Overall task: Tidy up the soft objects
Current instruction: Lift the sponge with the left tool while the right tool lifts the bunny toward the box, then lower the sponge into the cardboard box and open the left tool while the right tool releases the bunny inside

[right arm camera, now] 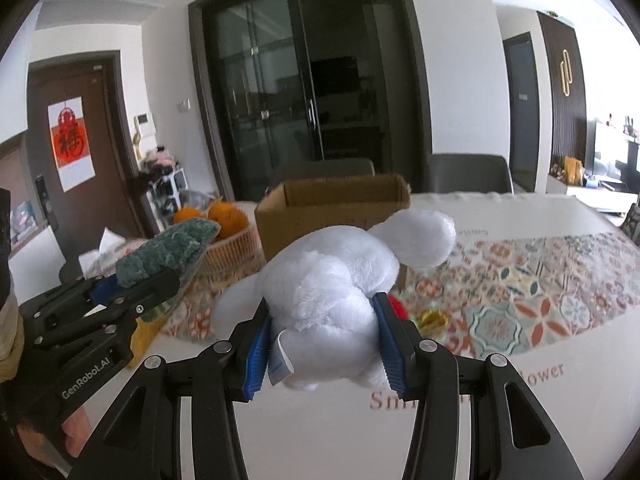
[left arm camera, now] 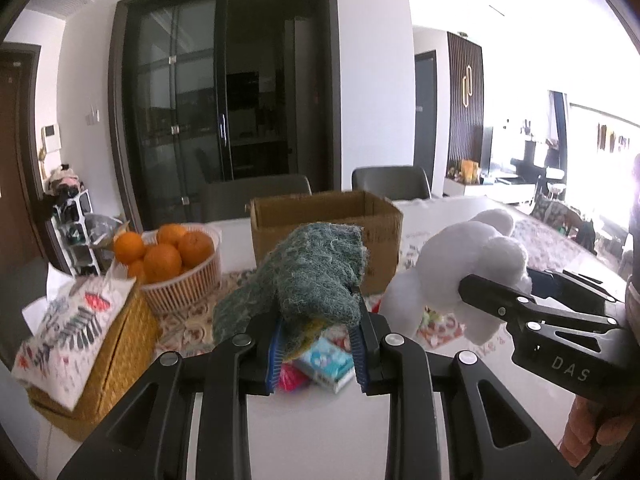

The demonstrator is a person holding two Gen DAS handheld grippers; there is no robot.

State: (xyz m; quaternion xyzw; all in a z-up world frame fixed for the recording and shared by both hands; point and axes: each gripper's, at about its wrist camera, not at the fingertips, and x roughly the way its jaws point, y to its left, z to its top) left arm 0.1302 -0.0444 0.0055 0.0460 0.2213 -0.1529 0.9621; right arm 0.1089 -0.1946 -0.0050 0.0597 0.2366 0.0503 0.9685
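Note:
My left gripper point(left arm camera: 318, 320) is shut on a green scouring sponge point(left arm camera: 312, 272) with a yellow underside and holds it above the table. The sponge also shows in the right wrist view point(right arm camera: 168, 254). My right gripper point(right arm camera: 324, 328) is shut on a white plush toy point(right arm camera: 332, 280) and holds it above the table; the toy shows at the right of the left wrist view point(left arm camera: 460, 268). An open cardboard box point(left arm camera: 326, 224) stands just behind both held objects, also in the right wrist view point(right arm camera: 332, 208).
A white basket of oranges point(left arm camera: 176, 264) and a woven tissue box point(left arm camera: 84, 340) stand at the left. Small colourful packets point(left arm camera: 324, 364) lie on the patterned table runner point(right arm camera: 540, 280). Grey chairs point(left arm camera: 390, 182) stand behind the table.

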